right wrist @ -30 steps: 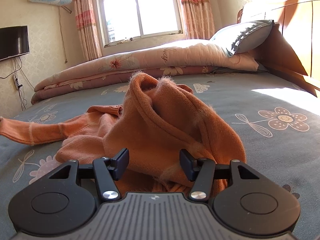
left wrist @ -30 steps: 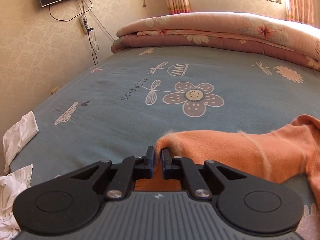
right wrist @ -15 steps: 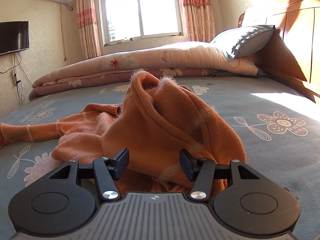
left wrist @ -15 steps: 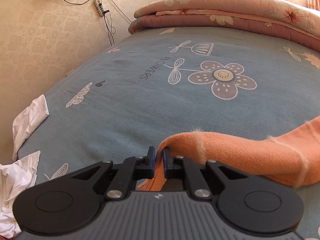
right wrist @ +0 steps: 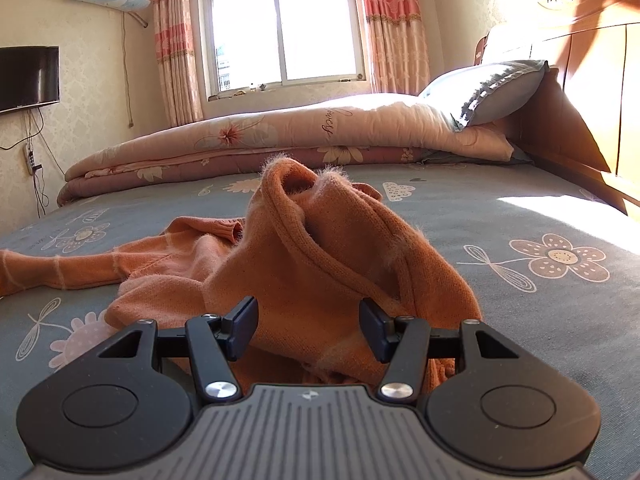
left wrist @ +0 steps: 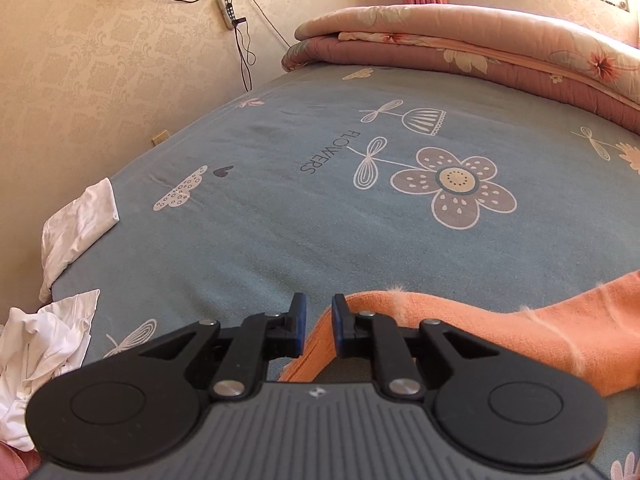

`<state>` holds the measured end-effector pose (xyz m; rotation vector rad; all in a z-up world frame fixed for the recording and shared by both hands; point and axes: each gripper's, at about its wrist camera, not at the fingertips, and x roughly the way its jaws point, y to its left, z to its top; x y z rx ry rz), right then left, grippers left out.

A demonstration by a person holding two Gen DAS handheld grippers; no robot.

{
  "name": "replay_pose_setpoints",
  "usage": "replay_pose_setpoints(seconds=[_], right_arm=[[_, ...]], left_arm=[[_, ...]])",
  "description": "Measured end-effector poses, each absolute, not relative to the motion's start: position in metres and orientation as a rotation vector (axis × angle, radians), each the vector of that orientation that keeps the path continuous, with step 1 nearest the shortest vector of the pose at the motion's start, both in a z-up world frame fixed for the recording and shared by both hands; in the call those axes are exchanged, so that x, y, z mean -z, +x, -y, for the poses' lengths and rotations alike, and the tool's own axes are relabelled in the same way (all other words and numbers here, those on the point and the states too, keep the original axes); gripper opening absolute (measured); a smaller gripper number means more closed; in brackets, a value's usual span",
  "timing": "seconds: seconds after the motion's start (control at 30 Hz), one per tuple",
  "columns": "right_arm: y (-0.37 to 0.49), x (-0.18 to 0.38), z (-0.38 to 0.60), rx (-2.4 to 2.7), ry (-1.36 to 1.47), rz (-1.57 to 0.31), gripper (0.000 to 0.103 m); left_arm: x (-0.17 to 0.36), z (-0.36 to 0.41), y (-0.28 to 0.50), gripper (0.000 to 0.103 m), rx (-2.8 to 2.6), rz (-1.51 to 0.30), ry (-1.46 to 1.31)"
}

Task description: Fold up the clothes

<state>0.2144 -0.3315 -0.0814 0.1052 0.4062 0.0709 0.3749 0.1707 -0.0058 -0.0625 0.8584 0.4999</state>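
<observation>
An orange fuzzy sweater lies bunched on the blue flowered bed sheet, its collar standing up. One sleeve stretches out flat to the left. In the left wrist view that sleeve lies on the sheet, its cuff end right at my left gripper. The left jaws stand slightly apart, with the cuff edge beside the right finger, no longer pinched. My right gripper is open wide, low over the near edge of the sweater's body, holding nothing.
A folded pink floral quilt lies across the far side of the bed, with a grey pillow against the wooden headboard. White clothes lie at the bed's left edge, near the wall.
My left gripper carried the sleeve cuff outward to the left and lowered it to the sheet, then its jaws parted and let go of it. The right gripper stayed open and nearly still.
</observation>
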Motion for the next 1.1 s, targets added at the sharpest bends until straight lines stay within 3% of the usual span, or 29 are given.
replay_pose_setpoints(seconds=[0.17,0.3,0.7,1.1], right_arm=[[0.211,0.077,0.335,-0.053,0.087,-0.383,0.061],[0.210,0.076,0.338,-0.017,0.053,-0.372,0.061],[0.213,0.080,0.340,-0.017,0.053,-0.392,0.062],[0.203,0.080,0.321,-0.069,-0.001,-0.347,0.062]], left_arm=[[-0.005,-0.143,0.369,0.042,-0.401,-0.863,-0.076],[-0.008,-0.110,0.365,0.042,-0.285,-0.879,-0.080],[0.018,0.066,0.345,0.056,0.239,-1.004,-0.021],[0.045,0.080,0.295,0.074,0.335,-0.896,0.005]])
